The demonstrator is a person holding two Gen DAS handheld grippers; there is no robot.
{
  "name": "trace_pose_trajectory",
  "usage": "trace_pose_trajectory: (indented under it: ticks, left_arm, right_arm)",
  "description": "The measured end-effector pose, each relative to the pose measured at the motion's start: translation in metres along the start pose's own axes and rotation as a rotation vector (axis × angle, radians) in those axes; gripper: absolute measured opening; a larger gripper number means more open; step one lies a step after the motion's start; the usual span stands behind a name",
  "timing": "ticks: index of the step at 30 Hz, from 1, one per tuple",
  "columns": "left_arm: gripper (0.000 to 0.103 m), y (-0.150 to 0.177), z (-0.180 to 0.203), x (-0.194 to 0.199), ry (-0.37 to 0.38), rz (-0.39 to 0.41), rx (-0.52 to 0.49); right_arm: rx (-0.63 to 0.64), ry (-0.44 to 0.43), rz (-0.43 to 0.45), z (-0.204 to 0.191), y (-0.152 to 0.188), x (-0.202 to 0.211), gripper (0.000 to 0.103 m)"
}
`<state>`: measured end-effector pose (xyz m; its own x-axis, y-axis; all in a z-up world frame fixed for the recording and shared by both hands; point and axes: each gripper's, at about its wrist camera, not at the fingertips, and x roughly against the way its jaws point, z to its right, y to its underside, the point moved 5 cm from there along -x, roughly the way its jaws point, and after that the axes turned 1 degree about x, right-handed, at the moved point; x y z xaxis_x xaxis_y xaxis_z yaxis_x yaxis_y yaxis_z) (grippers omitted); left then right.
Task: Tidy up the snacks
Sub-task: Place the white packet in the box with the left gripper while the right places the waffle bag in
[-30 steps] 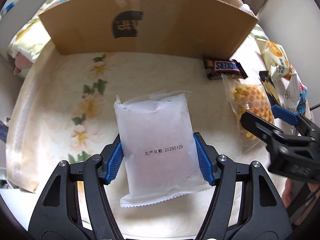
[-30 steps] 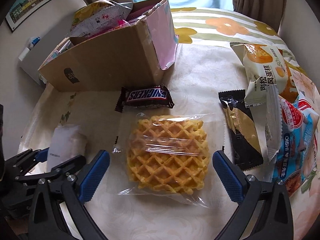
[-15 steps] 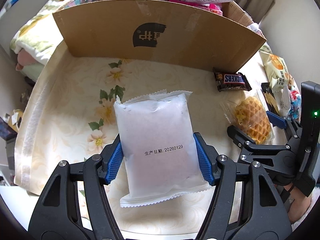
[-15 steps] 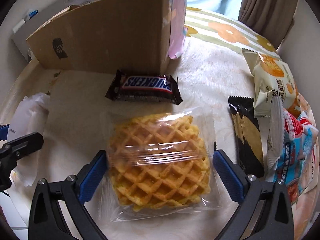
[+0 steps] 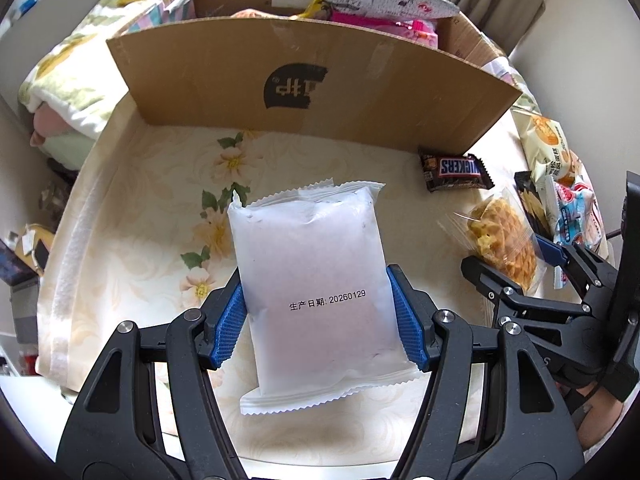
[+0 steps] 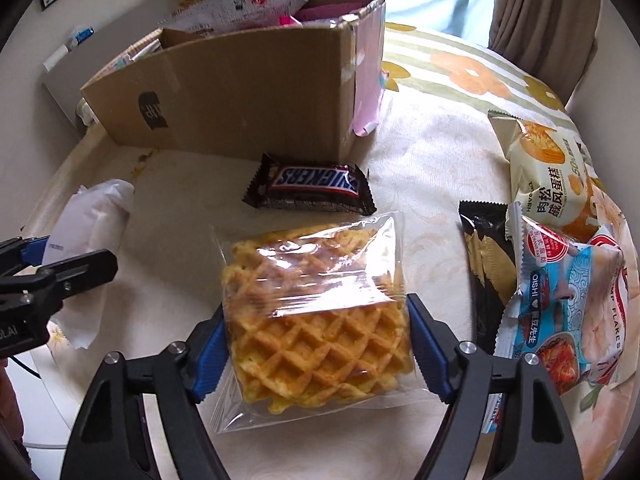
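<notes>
Waffle packet [image 6: 316,312] lengthwise along gripper fingers

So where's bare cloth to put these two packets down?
Free: the flowered cloth between the box and the white packet, left of the Snickers. Crowded: the right edge, where wrappers overlap beside the waffle.

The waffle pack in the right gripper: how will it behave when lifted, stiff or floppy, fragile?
The waffle pack probably lifts fairly stiffly, since the waffle fills its clear film. Loose film edges will likely flop. The right gripper is closing with blue pads at its sides; a hard squeeze could crumble the lattice.
</notes>
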<state>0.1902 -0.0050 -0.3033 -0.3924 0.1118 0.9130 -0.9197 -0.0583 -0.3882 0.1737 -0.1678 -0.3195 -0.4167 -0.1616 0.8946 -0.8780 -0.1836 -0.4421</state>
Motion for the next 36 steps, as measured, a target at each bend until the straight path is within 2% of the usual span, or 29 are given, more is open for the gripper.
trace_pose_trajectory:
  ticks: [8, 15, 19, 24, 29, 36]
  left_arm:
    - [0.062, -0.017, 0.005, 0.025, 0.017, 0.042, -0.018]
    - [0.062, -0.056, 0.007, 0.066, 0.035, 0.125, -0.051]
    - [0.062, -0.085, 0.002, 0.087, 0.04, 0.176, -0.066]
    - [0.062, -0.12, -0.011, 0.105, 0.046, 0.224, -0.073]
    - [0.062, -0.158, -0.031, 0.105, 0.035, 0.237, -0.092]
    - [0.063, -0.206, -0.054, 0.074, 0.034, 0.207, -0.131]
  right_arm:
    - [-0.002, -0.009, 0.056, -0.004, -0.014, 0.037, 0.075]
    - [-0.053, -0.016, 0.115, -0.004, -0.038, 0.084, 0.075]
    - [-0.065, -0.004, 0.174, -0.009, -0.062, 0.109, 0.075]
    - [-0.084, 0.005, 0.233, -0.019, -0.103, 0.12, 0.075]
    - [-0.096, 0.006, 0.255, -0.03, -0.134, 0.119, 0.075]
    - [-0.126, 0.014, 0.251, -0.043, -0.165, 0.099, 0.075]
